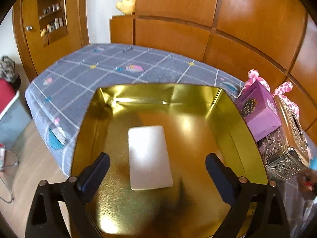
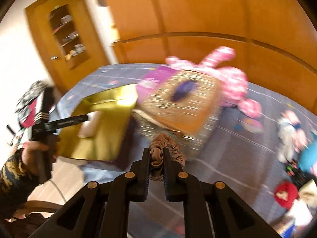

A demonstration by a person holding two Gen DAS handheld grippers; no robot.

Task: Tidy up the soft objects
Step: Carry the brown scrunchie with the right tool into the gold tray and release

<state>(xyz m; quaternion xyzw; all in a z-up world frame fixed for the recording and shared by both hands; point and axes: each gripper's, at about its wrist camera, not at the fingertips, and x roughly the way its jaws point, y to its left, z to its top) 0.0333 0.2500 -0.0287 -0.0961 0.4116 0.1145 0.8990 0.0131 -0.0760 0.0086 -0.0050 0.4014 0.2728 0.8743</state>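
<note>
Left wrist view first: your left hand-held gripper (image 1: 157,170) hangs wide open over the gold tin (image 1: 237,123), gripping nothing. Between its two fingers lies a white rectangular pad (image 1: 148,156) on the tin's floor, long axis running away from you along the fingers, far end tilted slightly left. The tin sits on a grey checked bench (image 1: 79,79). Just right of it stands a purple box (image 1: 257,113), leaning on an ornate silver tissue box (image 1: 285,148), with a pink spotted plush (image 1: 285,91) behind.

Right wrist view, heavily blurred: your right hand-held gripper (image 2: 156,158) is nearly closed, pinching a brown velvet scrunchie (image 2: 168,144). The scrunchie bulges forward and to the right beyond the fingertips, above the bench, just before the tissue box. The tin lies forward and to the left, your left hand-held gripper over it. Small soft toys (image 2: 287,134) lie far right.
</note>
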